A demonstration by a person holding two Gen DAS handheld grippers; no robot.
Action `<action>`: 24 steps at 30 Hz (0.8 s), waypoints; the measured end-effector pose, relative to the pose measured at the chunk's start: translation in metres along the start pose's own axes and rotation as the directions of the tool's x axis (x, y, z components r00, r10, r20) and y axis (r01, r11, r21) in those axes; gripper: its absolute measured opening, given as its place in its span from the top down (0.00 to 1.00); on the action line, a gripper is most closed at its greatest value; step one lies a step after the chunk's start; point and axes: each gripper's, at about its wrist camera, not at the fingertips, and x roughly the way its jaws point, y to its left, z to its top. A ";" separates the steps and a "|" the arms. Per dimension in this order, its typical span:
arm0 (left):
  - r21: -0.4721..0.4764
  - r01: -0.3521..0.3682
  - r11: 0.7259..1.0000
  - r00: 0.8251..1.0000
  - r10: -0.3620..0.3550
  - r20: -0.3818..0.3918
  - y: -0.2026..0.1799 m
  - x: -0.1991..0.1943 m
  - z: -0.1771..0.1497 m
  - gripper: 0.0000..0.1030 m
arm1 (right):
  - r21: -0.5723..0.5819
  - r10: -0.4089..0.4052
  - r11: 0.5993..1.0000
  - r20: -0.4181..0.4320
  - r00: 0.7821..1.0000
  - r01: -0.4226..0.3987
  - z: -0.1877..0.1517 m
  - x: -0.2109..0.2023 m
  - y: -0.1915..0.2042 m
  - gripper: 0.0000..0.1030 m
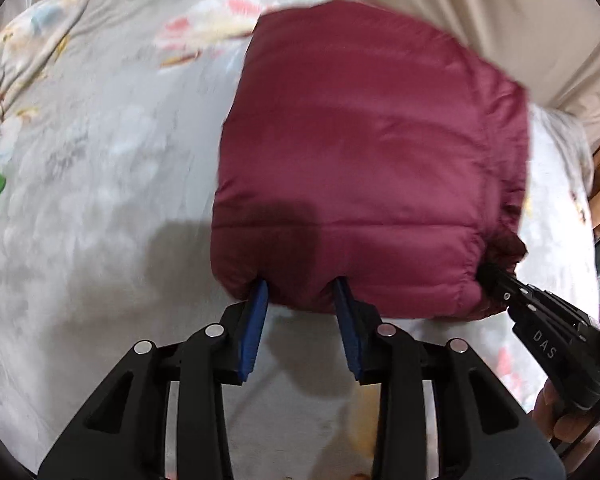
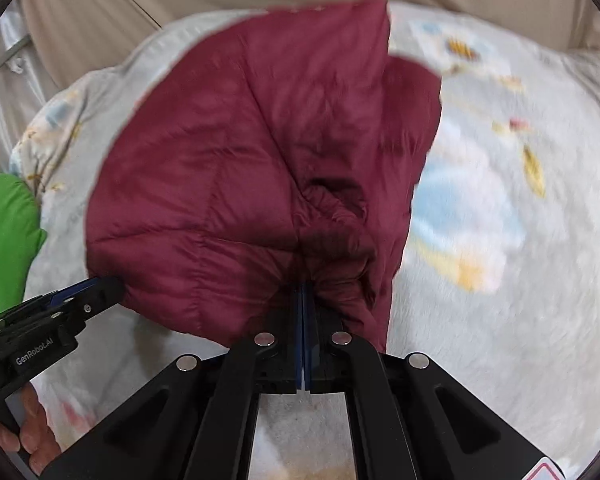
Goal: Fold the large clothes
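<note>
Bedding: pale floral fleece blanket (image 1: 100,200) serves as work surface. Maroon quilted puffer jacket (image 1: 360,168) lies folded at blanket centre, near edge lifted. Right gripper (image 2: 303,300) clenched on bunched jacket hem, presumably to carry fold. Left gripper (image 1: 300,296) parted, blue pads (image 1: 256,320) straddling jacket edge, nothing pinched. Green padded garment (image 2: 4,240) left of jacket, cropped. Motion blur obscures sleeves.

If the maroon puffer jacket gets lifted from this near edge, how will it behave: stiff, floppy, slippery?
Probably floppy: the maroon puffer jacket bunches into creases where the right gripper is shut on it. Likely light for its bulk, given the puffy quilted panels. The shiny shell may slip from the left gripper, whose fingers stand open at the hem.
</note>
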 end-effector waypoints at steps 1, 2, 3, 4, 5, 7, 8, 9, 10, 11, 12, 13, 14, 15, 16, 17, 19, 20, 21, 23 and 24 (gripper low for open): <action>-0.005 -0.011 1.000 1.000 0.011 -0.022 0.002 0.007 -0.003 0.69 | 0.004 -0.001 1.000 -0.007 1.000 0.001 -0.002 0.004 -0.001 1.00; -0.026 -0.034 0.999 0.998 0.032 -0.055 0.007 0.018 -0.008 0.70 | 0.015 0.001 1.000 -0.017 1.000 0.000 -0.005 0.011 -0.004 1.00; -0.043 -0.041 0.998 0.996 0.038 -0.076 0.011 0.026 -0.012 0.76 | 0.021 0.000 1.000 -0.020 1.000 0.000 -0.007 0.014 -0.005 1.00; -0.056 -0.029 0.998 0.999 0.027 -0.034 0.015 0.024 -0.017 0.75 | 0.020 -0.002 1.000 -0.020 1.000 0.002 -0.008 0.018 -0.006 1.00; -0.050 -0.030 0.998 0.999 0.028 -0.030 0.015 0.023 -0.018 0.75 | 0.018 -0.001 1.000 -0.020 1.000 0.001 -0.009 0.020 -0.006 1.00; -0.045 -0.023 0.999 0.999 0.022 -0.029 0.014 0.017 -0.020 0.77 | 0.014 0.001 1.000 -0.017 1.000 0.000 -0.009 0.023 -0.006 1.00; -0.067 0.022 0.998 0.999 -0.023 -0.025 0.014 0.007 -0.020 0.77 | 0.010 0.001 1.000 -0.015 1.000 -0.001 -0.009 0.023 -0.006 1.00; -0.085 0.064 0.994 0.998 -0.066 -0.010 0.015 -0.005 -0.021 0.77 | 0.008 0.002 1.000 -0.013 1.000 -0.002 -0.010 0.022 -0.006 1.00; -0.102 0.117 0.988 0.993 -0.115 0.029 0.015 -0.026 -0.020 0.77 | 0.008 0.005 1.000 -0.014 1.000 -0.005 -0.010 0.021 -0.006 1.00; -0.102 0.141 0.985 0.989 -0.135 0.061 0.014 -0.043 -0.020 0.77 | 0.019 0.015 1.000 -0.017 1.000 -0.014 -0.010 0.019 -0.009 1.00; -0.095 0.158 0.983 0.985 -0.149 0.092 0.012 -0.058 -0.018 0.77 | 0.033 0.025 0.999 -0.021 0.999 -0.025 -0.010 0.017 -0.011 1.00; -0.085 0.168 0.982 0.979 -0.157 0.128 0.010 -0.074 -0.017 0.76 | 0.049 0.037 0.998 -0.026 0.999 -0.036 -0.010 0.016 -0.013 1.00; -0.070 0.162 0.984 0.974 -0.148 0.172 0.006 -0.089 -0.013 0.75 | 0.067 0.050 0.997 -0.033 0.998 -0.048 -0.010 0.016 -0.016 1.00; -0.056 0.149 0.987 0.972 -0.136 0.192 0.004 -0.095 -0.009 0.75 | 0.074 0.056 0.996 -0.036 0.998 -0.053 -0.009 0.016 -0.018 1.00; -0.044 0.131 0.990 0.974 -0.121 0.192 0.002 -0.093 -0.003 0.75 | 0.076 0.058 0.996 -0.039 0.998 -0.055 -0.009 0.016 -0.019 1.00; -0.041 0.111 0.993 0.978 -0.102 0.182 0.003 -0.084 0.001 0.75 | 0.074 0.055 0.996 -0.042 0.998 -0.051 -0.009 0.015 -0.018 1.00; -0.047 0.070 0.996 0.988 -0.063 0.143 0.006 -0.060 0.009 0.76 | 0.081 0.043 0.996 -0.045 0.998 -0.039 -0.005 0.009 -0.017 1.00; -0.053 0.054 0.997 0.994 -0.048 0.101 0.007 -0.043 0.012 0.76 | 0.086 0.040 0.996 -0.018 0.999 -0.039 -0.001 -0.001 -0.016 1.00; -0.062 0.049 0.997 0.995 -0.043 0.089 0.014 -0.037 0.009 0.76 | 0.089 0.043 0.995 0.037 0.998 -0.046 0.005 -0.016 -0.015 1.00; -0.064 0.039 0.997 0.996 -0.033 0.089 0.014 -0.032 0.008 0.76 | 0.085 0.032 0.995 0.120 0.992 -0.042 0.023 -0.039 -0.016 1.00; -0.057 0.033 0.998 0.996 -0.028 0.090 0.014 -0.030 0.008 0.76 | 0.084 0.025 0.996 0.152 0.988 -0.038 0.035 -0.048 -0.018 1.00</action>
